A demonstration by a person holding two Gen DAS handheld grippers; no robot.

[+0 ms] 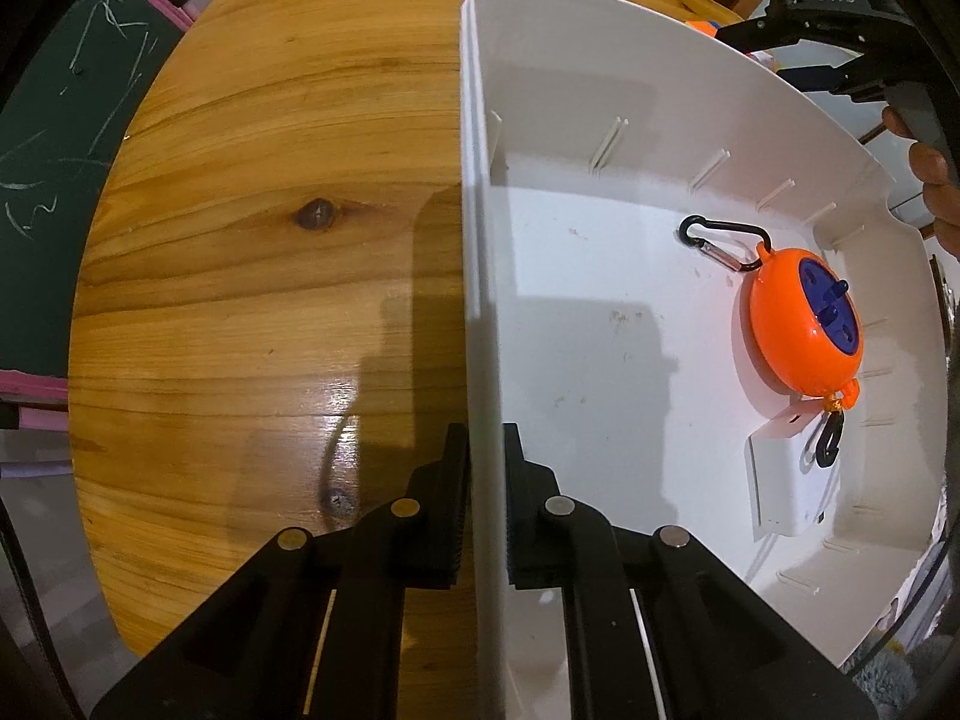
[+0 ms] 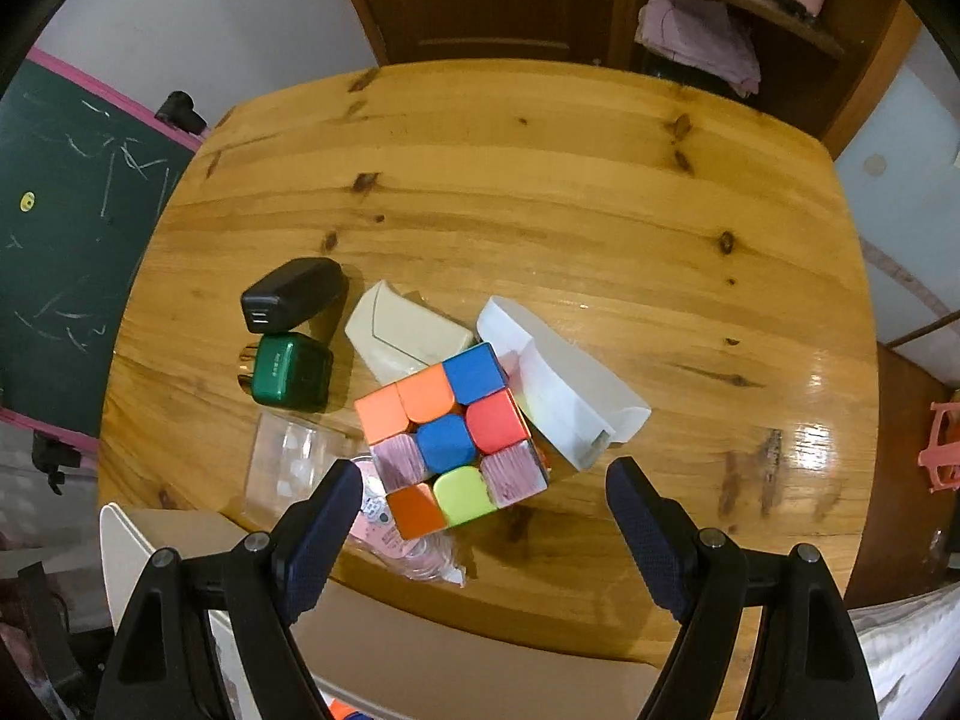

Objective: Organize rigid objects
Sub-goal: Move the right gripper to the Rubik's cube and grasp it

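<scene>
My left gripper [image 1: 485,462] is shut on the near wall of a white plastic bin [image 1: 477,276] that stands on the wooden table [image 1: 270,240]. Inside the bin lie an orange round reel with a blue hub [image 1: 804,318], its black carabiner [image 1: 723,243] and a white charger [image 1: 786,486]. My right gripper [image 2: 480,516] is open above a colourful puzzle cube [image 2: 450,432], which sits between and just beyond its fingers. Behind the cube lie a black charger [image 2: 294,294], a green charger [image 2: 291,378], a beige box [image 2: 408,333] and a white box [image 2: 564,378].
A clear plastic case [image 2: 288,462] and a pink packet [image 2: 396,540] lie left of the cube. The bin's rim [image 2: 120,540] shows at the lower left of the right wrist view. A chalkboard [image 2: 66,228] stands left of the table. The other gripper [image 1: 840,30] shows beyond the bin.
</scene>
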